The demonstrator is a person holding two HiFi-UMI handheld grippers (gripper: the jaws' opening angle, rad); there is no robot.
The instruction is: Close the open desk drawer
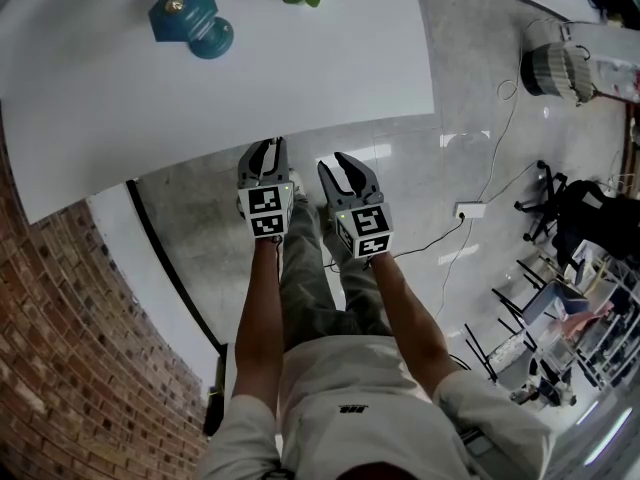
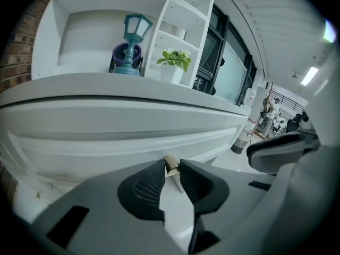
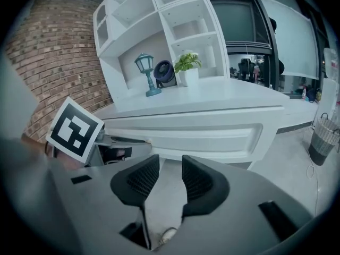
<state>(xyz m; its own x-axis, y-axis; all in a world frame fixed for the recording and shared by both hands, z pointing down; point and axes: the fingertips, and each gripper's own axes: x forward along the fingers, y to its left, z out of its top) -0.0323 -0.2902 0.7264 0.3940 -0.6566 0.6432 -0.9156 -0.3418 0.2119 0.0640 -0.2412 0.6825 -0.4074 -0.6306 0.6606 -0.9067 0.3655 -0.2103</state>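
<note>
Where drawer (image 3: 212,136) sits: under desk's (image 1: 150,118) near edge, seemingly almost flush.
Left gripper (image 1: 266,150): narrow, tips pinching knob (image 2: 170,162).
Right gripper (image 3: 166,169): slightly apart, empty, just right.
Risk: tips slip off small knob; hard shove rocks lamp (image 1: 192,18), far left.

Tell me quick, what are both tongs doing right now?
Left tongs: closed on the small brass drawer knob.
Right tongs: open, holding nothing.

Grey left tool (image 1: 270,149) and right tool (image 1: 338,165), black pads (image 2: 146,187), black-and-white marker cubes (image 1: 268,213) — pale short-sleeved shirt (image 1: 350,388), olive trousers (image 1: 305,288)
</note>
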